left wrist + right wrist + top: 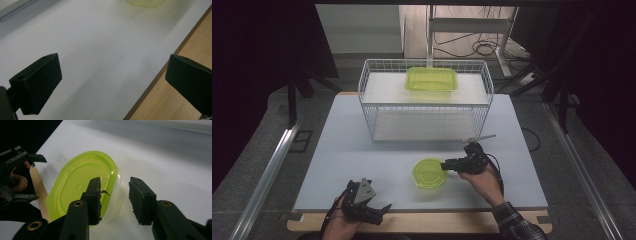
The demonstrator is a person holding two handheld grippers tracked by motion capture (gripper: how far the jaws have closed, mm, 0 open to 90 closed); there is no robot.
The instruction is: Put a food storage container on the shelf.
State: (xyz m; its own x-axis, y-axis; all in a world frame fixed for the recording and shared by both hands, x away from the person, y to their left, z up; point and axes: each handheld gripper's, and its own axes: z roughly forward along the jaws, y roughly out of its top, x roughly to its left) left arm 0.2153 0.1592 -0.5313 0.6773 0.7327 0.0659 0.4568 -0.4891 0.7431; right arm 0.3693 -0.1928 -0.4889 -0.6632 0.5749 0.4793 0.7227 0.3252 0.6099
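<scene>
A clear oval container with a lime-green lid (pixel 429 173) rests on the white tabletop (pixel 362 150) near the front. My right gripper (pixel 445 165) reaches its right rim from the right. In the right gripper view one jaw lies over the lid (pixel 80 182) and the other stands outside the clear wall, apart from it, so the gripper (pixel 115 182) is open with the rim between the jaws. My left gripper (pixel 379 209) hangs open over the table's front edge, nothing between its jaws (pixel 112 67). A second, rectangular green-lidded container (pixel 432 79) sits on the upper level of a white wire rack (pixel 367 85).
The wire rack stands at the back middle of the table, with a white lower shelf (pixel 422 125). A bare wooden strip (pixel 175 105) runs along the table's front edge. Metal rails (pixel 267 175) flank the table on the floor, and cables (pixel 482 47) lie behind.
</scene>
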